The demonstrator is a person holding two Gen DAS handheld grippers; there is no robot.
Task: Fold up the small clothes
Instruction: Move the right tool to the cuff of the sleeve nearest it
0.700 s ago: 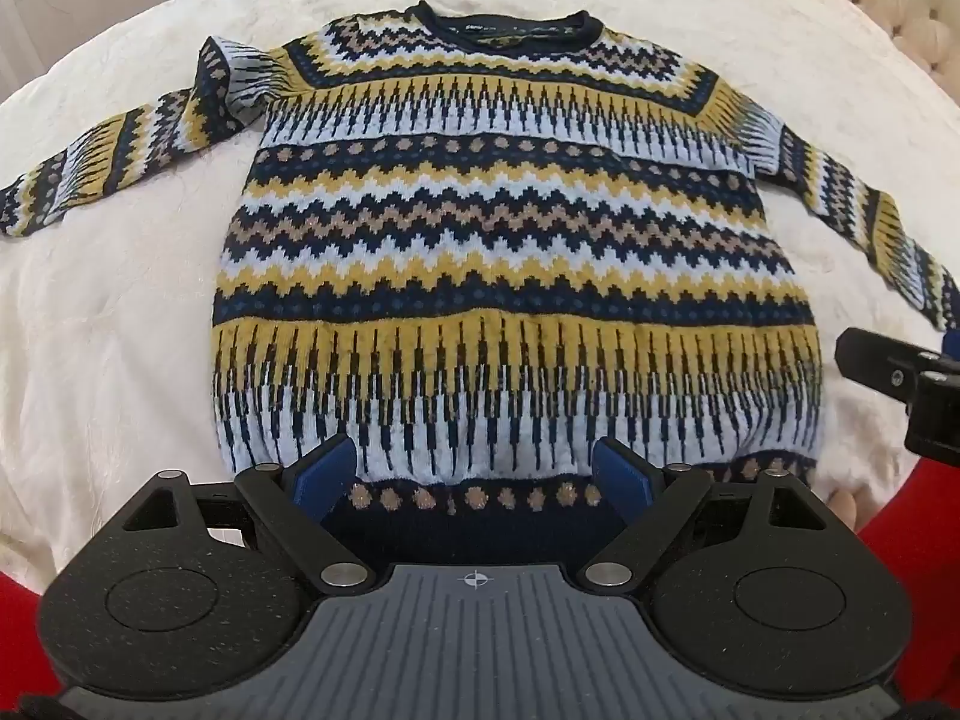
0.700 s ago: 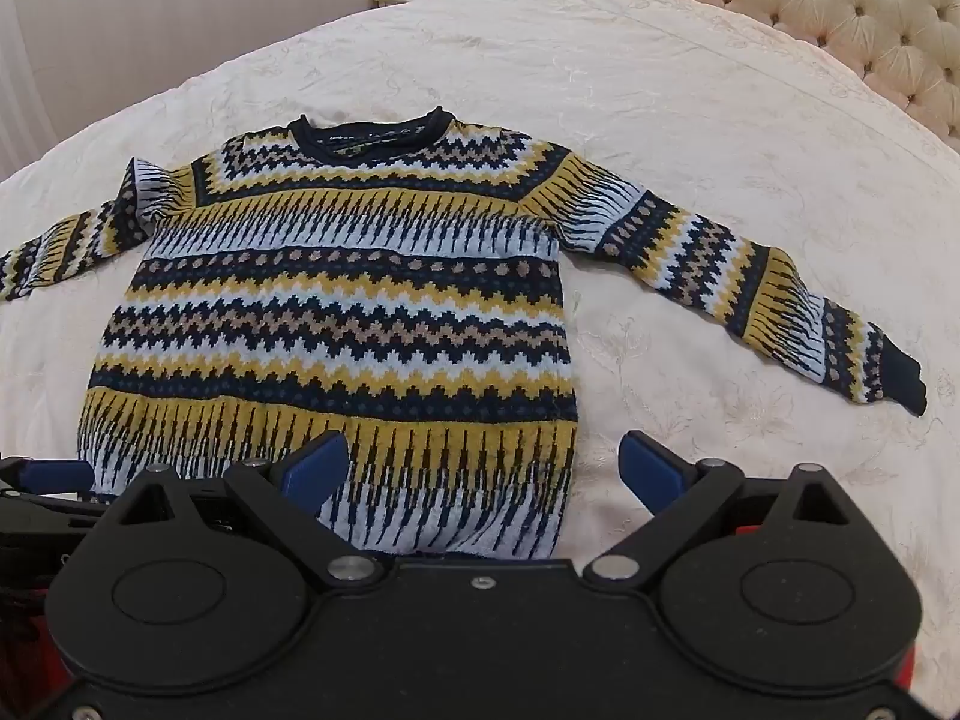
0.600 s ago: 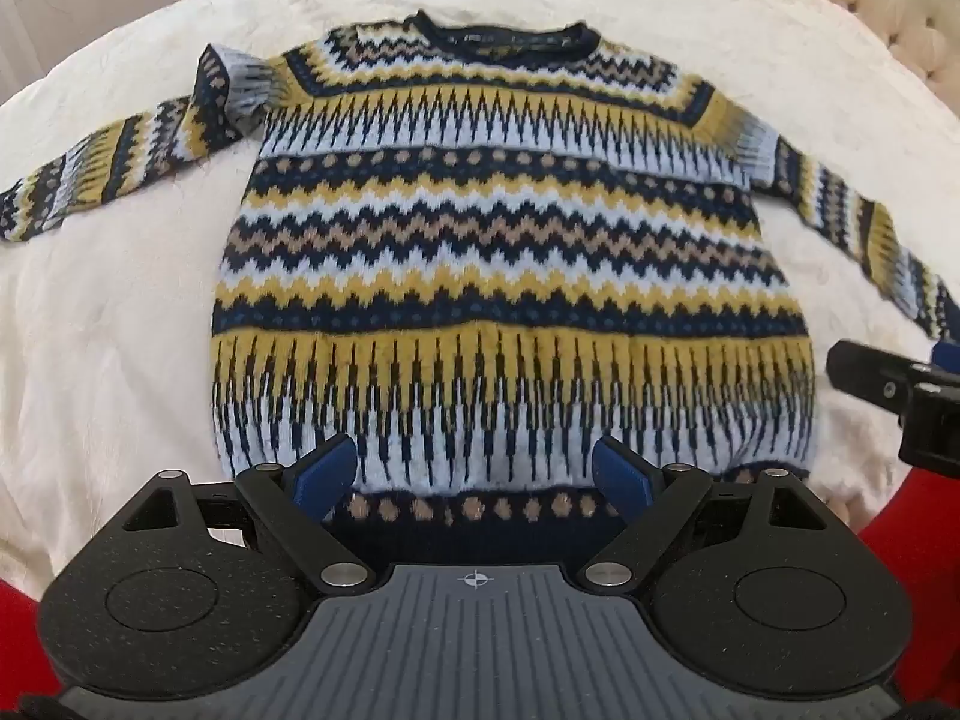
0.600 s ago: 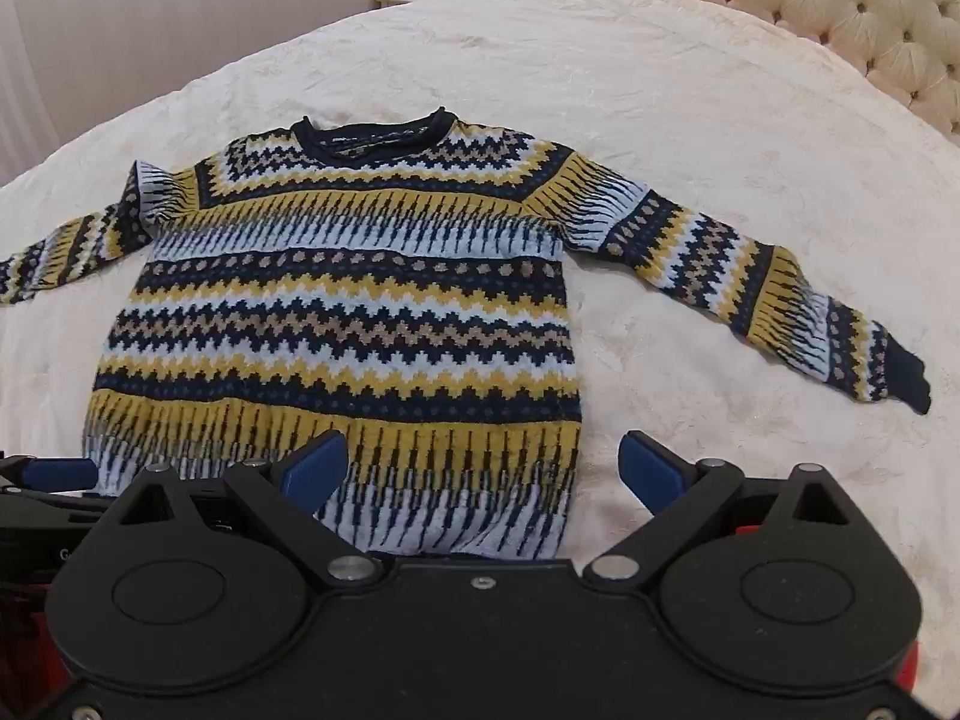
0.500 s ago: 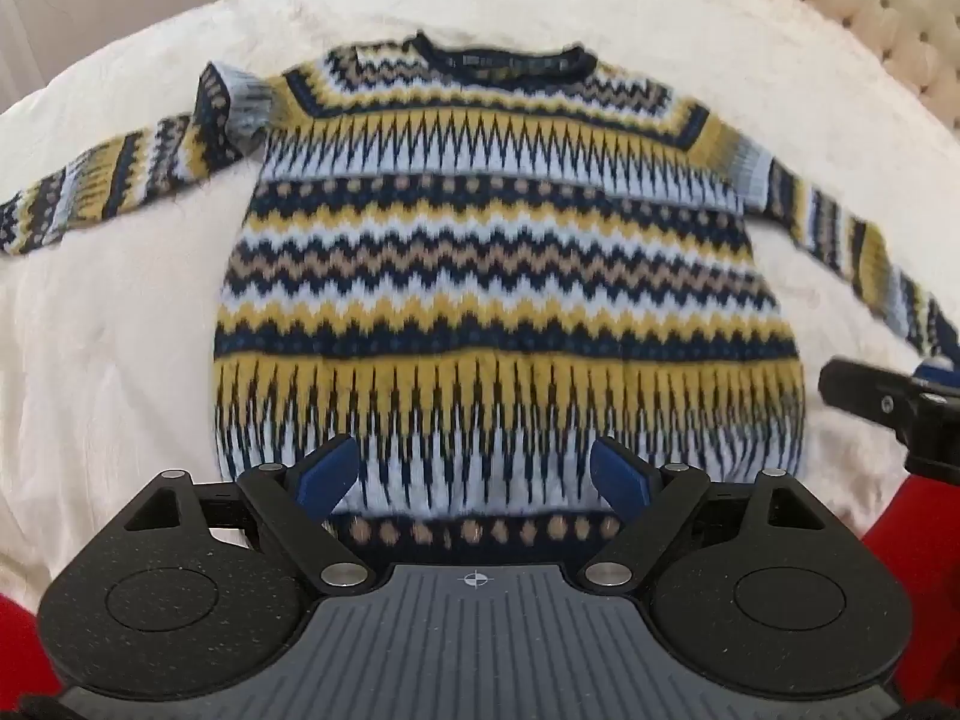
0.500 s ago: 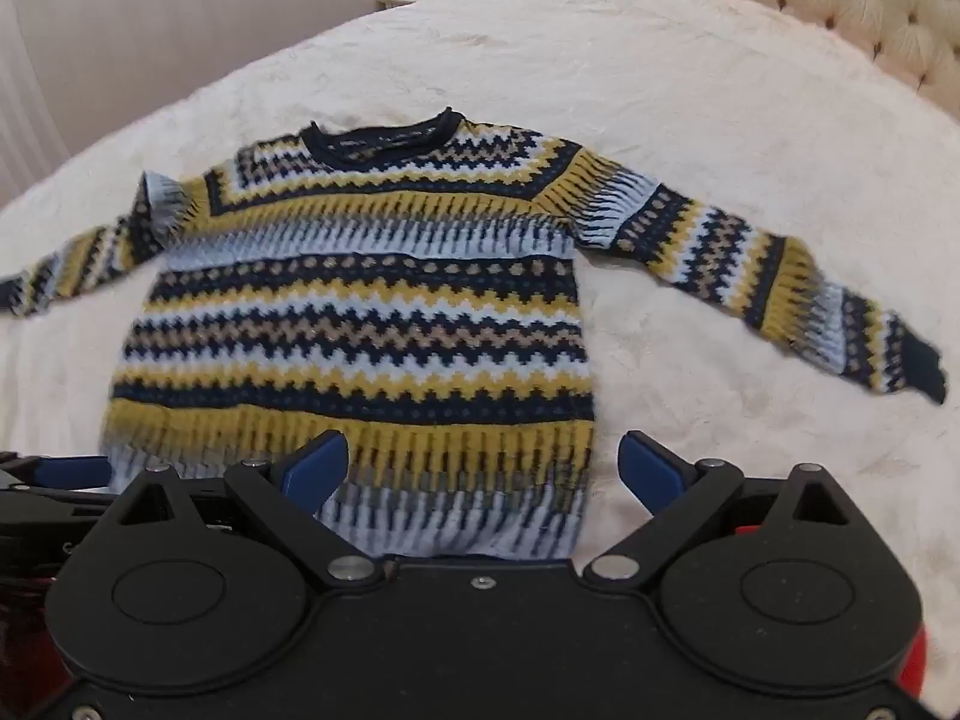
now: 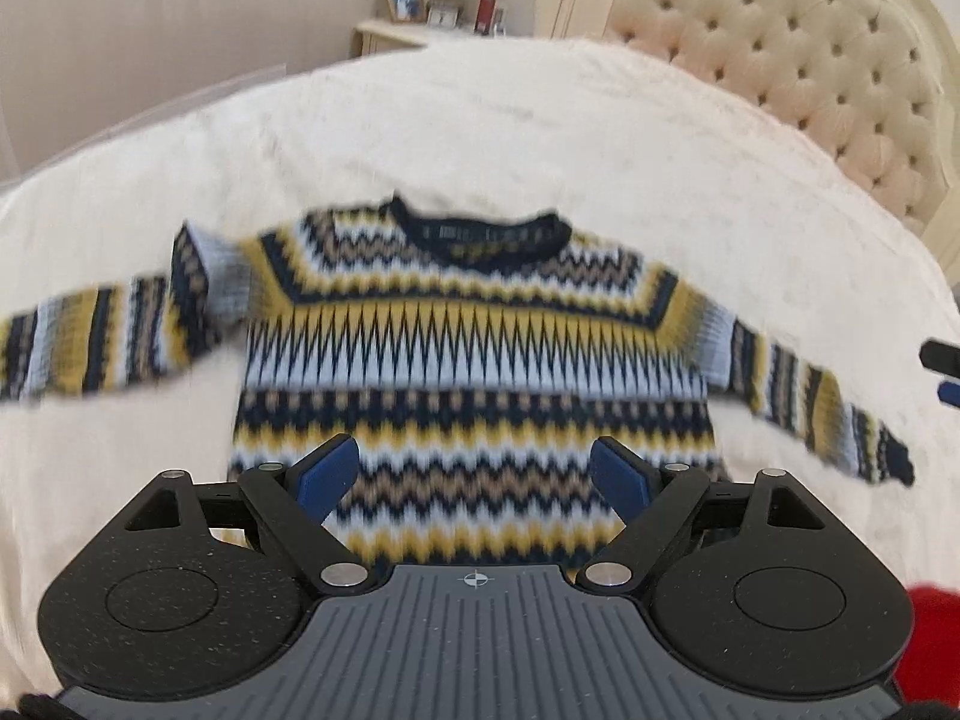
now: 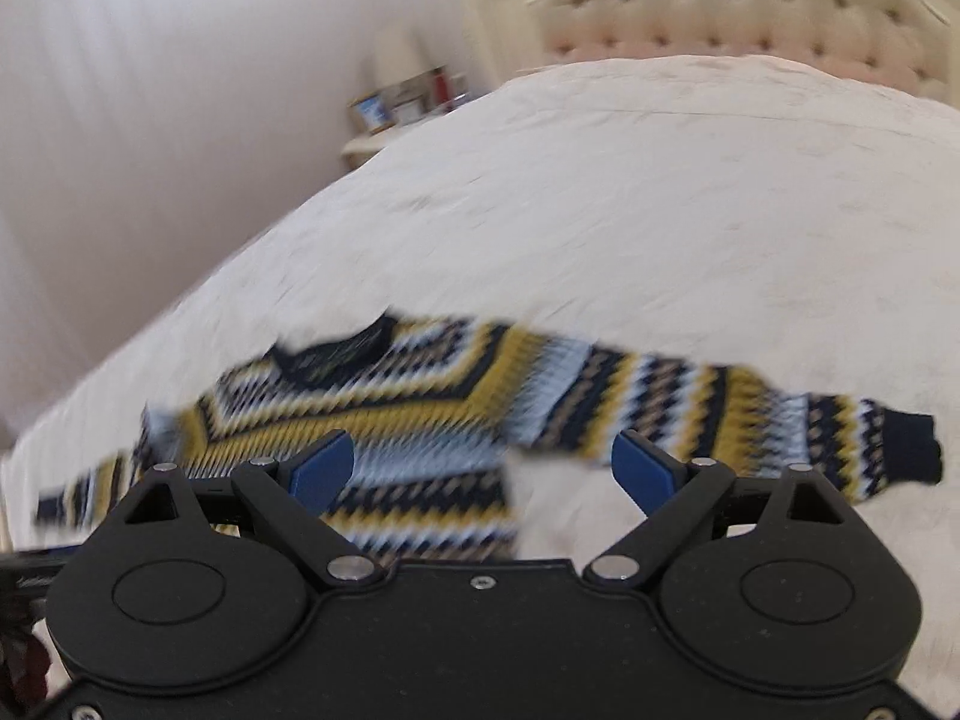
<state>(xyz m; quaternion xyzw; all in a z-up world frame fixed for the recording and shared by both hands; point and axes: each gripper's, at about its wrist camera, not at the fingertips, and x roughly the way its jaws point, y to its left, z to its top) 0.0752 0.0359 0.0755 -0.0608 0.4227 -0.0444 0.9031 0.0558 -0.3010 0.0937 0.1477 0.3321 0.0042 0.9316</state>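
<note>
Flat on the cream quilted bedspread [image 7: 540, 138] lies a knitted sweater in navy, mustard-yellow, pale-blue and tan zigzag bands [image 7: 474, 372], its dark navy round collar [image 7: 480, 234] turned toward the tufted cream headboard [image 7: 780, 42] and both sleeves spread out to the sides. Its lower part is hidden behind the tool bodies, so the hem cannot be made out. The left gripper [image 7: 477, 477], black with blue fingertip pads [image 7: 327, 474], is over the sweater's lower body with its fingers spread wide apart and nothing between them. The right gripper [image 8: 480, 471], likewise black with blue pads [image 8: 639, 471], also has its fingers wide apart and grips nothing; it points at the side of the sweater where one sleeve [image 8: 720, 414] runs out toward the bed's side edge. Both views are smeared by motion blur. Beyond the bed's far corner stands a small pale bedside table [image 7: 390, 36] carrying picture frames [image 7: 405, 3].
</note>
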